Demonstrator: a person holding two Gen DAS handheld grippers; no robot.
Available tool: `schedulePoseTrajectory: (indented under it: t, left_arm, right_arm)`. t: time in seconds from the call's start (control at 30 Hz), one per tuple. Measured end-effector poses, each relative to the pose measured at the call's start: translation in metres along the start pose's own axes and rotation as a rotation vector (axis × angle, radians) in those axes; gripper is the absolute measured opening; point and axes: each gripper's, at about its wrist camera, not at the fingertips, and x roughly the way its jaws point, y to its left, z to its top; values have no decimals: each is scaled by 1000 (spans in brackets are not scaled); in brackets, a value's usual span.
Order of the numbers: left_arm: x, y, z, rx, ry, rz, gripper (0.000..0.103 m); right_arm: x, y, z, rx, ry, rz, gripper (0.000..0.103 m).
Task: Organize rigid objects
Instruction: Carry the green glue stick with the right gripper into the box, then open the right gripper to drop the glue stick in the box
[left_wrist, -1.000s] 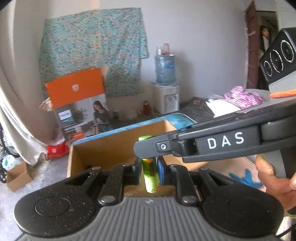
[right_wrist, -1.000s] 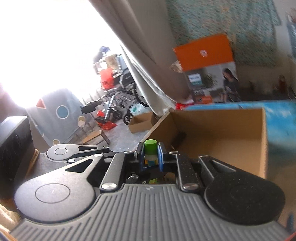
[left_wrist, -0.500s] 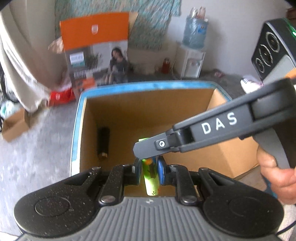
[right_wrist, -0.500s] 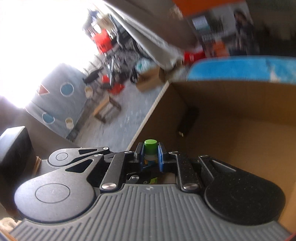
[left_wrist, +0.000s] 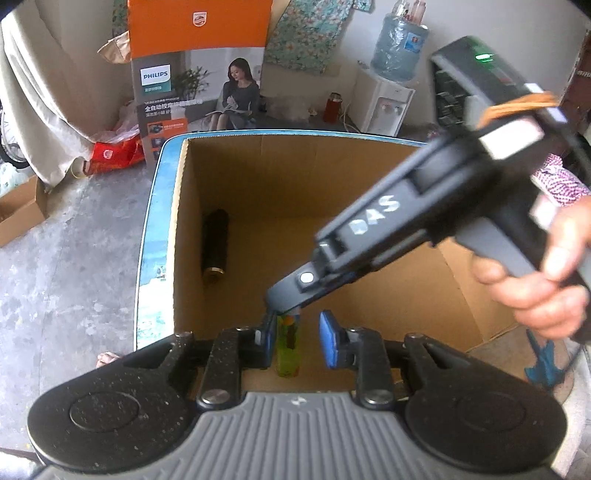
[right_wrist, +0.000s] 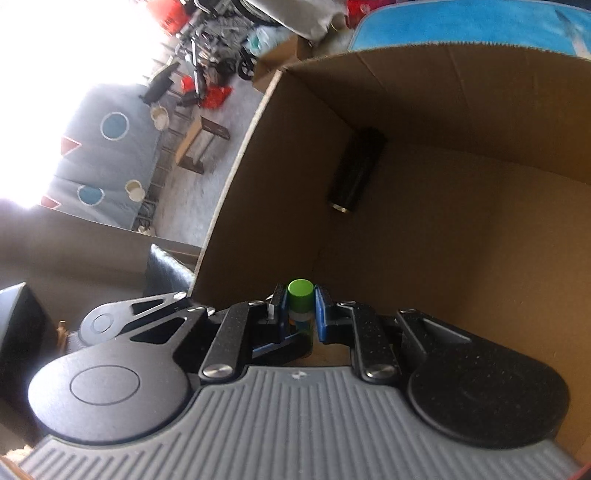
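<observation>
A green bottle (left_wrist: 288, 343) with a green cap (right_wrist: 300, 291) hangs over the inside of an open cardboard box (left_wrist: 258, 173). My right gripper (right_wrist: 300, 310) is shut on its cap end. From the side, in the left wrist view, the right gripper (left_wrist: 284, 308) slants down from the upper right. The left gripper (left_wrist: 297, 332) is around the bottle's lower body and its jaws are opening. The bottle rests against the left pad, and the right pad (left_wrist: 328, 334) stands clear of it. A black cylinder (left_wrist: 214, 251) lies on the box floor by the left wall.
A person's hand (left_wrist: 535, 280) grips the right gripper's handle. Behind the box stand an orange Philips carton (left_wrist: 199, 74) and a water dispenser (left_wrist: 384, 99). A small cardboard box (left_wrist: 18, 210) and a red bag (left_wrist: 114, 155) lie on the concrete floor to the left.
Both grippers tipped downward and moved over the box, carrying the green bottle into its opening. The left jaws, earlier shut on the bottle, have parted. The right gripper kept its hold.
</observation>
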Motion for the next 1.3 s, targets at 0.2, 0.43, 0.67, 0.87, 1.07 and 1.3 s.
schedulePoseTrajectory:
  t: [0.2,0.43,0.67,0.87,1.07,1.3]
  left_arm:
    - [-13,-4,-2,26,-55,26,38]
    - [-32,-11,-9,44,-122,26,45]
    - [-54,-21,-18,52,-185,8,53]
    - [-82,-33,-29,50,-247,-27,58]
    - [-107,-46,-50,75,-287,-87,63]
    - [-90,-71,-86,144,-206,-140,64]
  right_arm:
    - [28,-4,17,32,70,-21,14]
    - [51,-7,31,86,84,-19,37]
    - [27,7,16,109,7,-5,45]
    - [-32,28,-21,95,-117,32,46]
    - [-118,38,-94,78,-318,109,46]
    - [-179,2,-216,134,-492,100,46]
